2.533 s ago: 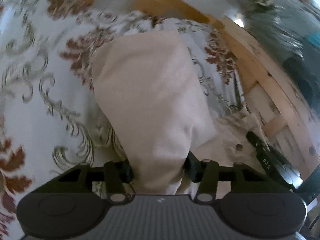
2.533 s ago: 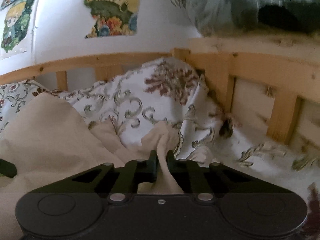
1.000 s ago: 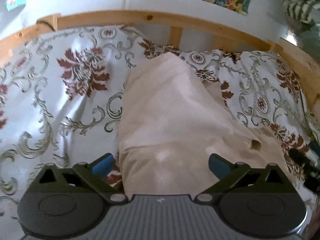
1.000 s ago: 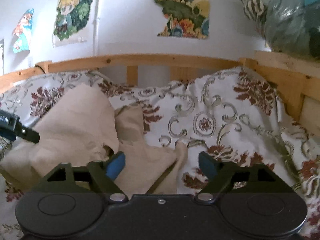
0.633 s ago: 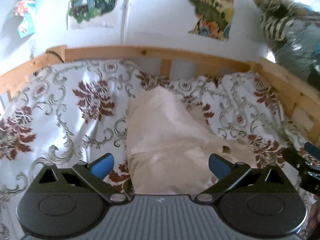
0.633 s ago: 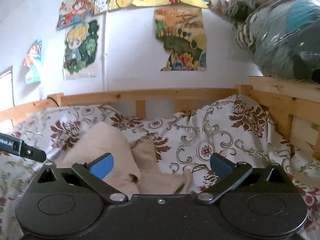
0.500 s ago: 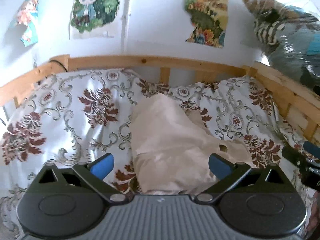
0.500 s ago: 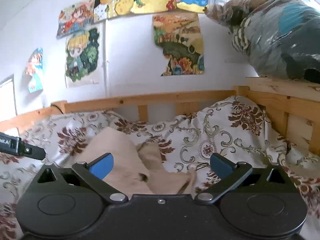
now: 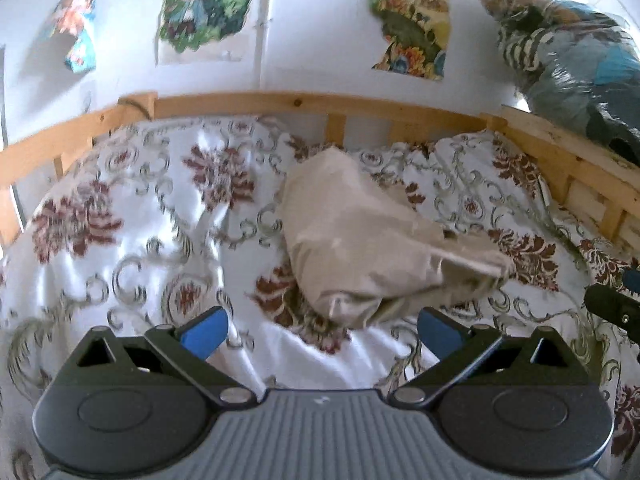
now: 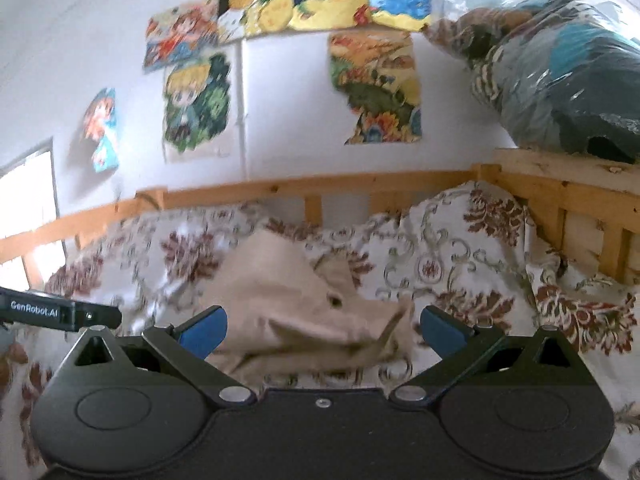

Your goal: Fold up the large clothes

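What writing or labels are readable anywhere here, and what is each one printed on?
"GenRobot.AI": white lettering on the black bar of the left tongs, seen at the left edge of the right wrist view.
A small pale mark on the grey ribbed body in the left wrist view: too small to read.
The wall posters: pictures only, no legible words.
The beige garment and the floral bedspread: no text visible.

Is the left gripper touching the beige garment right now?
Apart. In the left wrist view the left gripper is open, and patterned bedspread shows between its blue fingertips and the beige garment.
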A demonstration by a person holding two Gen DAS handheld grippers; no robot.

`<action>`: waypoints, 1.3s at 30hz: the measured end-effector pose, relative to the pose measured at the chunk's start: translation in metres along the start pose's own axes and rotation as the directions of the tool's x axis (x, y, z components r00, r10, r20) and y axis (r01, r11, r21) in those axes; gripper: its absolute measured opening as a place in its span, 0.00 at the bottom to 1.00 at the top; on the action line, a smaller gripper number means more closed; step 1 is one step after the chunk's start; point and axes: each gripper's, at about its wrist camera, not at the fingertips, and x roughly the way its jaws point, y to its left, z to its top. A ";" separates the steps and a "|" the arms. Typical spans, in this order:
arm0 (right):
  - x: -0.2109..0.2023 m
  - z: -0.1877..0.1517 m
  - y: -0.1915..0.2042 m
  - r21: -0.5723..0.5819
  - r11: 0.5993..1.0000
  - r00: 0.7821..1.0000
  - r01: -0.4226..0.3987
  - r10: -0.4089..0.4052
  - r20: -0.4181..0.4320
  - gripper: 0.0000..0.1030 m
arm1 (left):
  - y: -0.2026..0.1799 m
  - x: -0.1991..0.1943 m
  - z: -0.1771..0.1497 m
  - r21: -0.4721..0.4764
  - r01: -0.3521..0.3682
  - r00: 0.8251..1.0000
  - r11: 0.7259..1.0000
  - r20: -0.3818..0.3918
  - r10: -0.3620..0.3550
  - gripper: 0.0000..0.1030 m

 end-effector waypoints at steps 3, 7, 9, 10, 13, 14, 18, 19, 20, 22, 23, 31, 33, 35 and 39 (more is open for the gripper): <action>0.006 -0.004 0.004 -0.019 1.000 1.000 0.004 -0.004 -0.019 0.99 | 0.003 0.002 -0.002 -0.016 0.003 1.000 1.000 -0.012 -0.003 0.99; 0.012 -0.007 0.006 -0.022 1.000 0.999 0.003 -0.003 -0.040 0.99 | 0.002 0.002 -0.003 0.001 -0.014 1.000 1.000 -0.006 0.014 0.99; 0.013 -0.008 0.006 -0.020 1.000 0.999 0.004 -0.005 -0.043 0.99 | 0.002 0.003 -0.004 0.005 -0.019 1.000 1.000 -0.007 0.019 0.99; 0.013 -0.008 0.006 -0.018 1.000 0.999 0.006 -0.007 -0.043 0.99 | 0.002 0.003 -0.004 0.003 -0.019 1.000 1.000 -0.007 0.020 0.99; 0.014 -0.008 0.004 -0.008 1.000 0.999 0.011 -0.011 -0.044 0.99 | 0.002 0.004 -0.003 0.001 -0.015 1.000 1.000 -0.012 0.015 0.99; 0.014 -0.008 0.003 -0.006 1.000 0.999 0.013 -0.013 -0.045 0.99 | 0.002 0.004 -0.004 0.000 -0.017 1.000 1.000 -0.013 0.017 0.99; 0.015 -0.007 0.002 0.004 1.000 0.999 0.017 -0.017 -0.048 0.99 | 0.002 0.004 -0.004 0.000 -0.019 1.000 1.000 -0.012 0.019 0.99; 0.015 -0.007 0.002 0.005 1.000 0.999 0.018 -0.018 -0.048 0.99 | 0.002 0.004 -0.004 0.000 -0.020 1.000 1.000 -0.011 0.020 0.99; 0.015 -0.007 0.002 0.005 1.000 0.999 0.020 -0.020 -0.048 0.99 | 0.002 0.004 -0.004 0.000 -0.020 1.000 1.000 -0.012 0.020 0.99; 0.014 -0.007 0.002 0.007 1.000 0.999 0.021 -0.021 -0.047 0.99 | 0.002 0.004 -0.004 -0.002 -0.022 1.000 1.000 -0.012 0.022 0.99; 0.014 -0.008 0.002 0.007 1.000 0.999 0.022 -0.021 -0.047 0.99 | 0.002 0.004 -0.004 -0.003 -0.022 1.000 1.000 -0.013 0.022 0.99; 0.014 -0.008 0.001 0.007 1.000 0.999 0.020 -0.020 -0.048 0.99 | 0.002 0.004 -0.003 -0.008 -0.025 1.000 1.000 -0.016 0.025 0.99; 0.014 -0.008 0.001 0.007 1.000 0.999 0.020 -0.020 -0.048 0.99 | 0.003 0.003 -0.004 -0.016 -0.023 1.000 1.000 -0.018 0.022 0.99; 0.014 -0.008 0.000 0.007 1.000 0.999 0.019 -0.019 -0.048 0.99 | 0.004 0.004 -0.004 -0.017 -0.023 1.000 1.000 -0.019 0.022 0.99; 0.014 -0.008 -0.001 0.008 1.000 0.999 0.022 -0.021 -0.050 0.99 | 0.004 0.004 -0.003 -0.018 -0.022 1.000 1.000 -0.019 0.022 0.99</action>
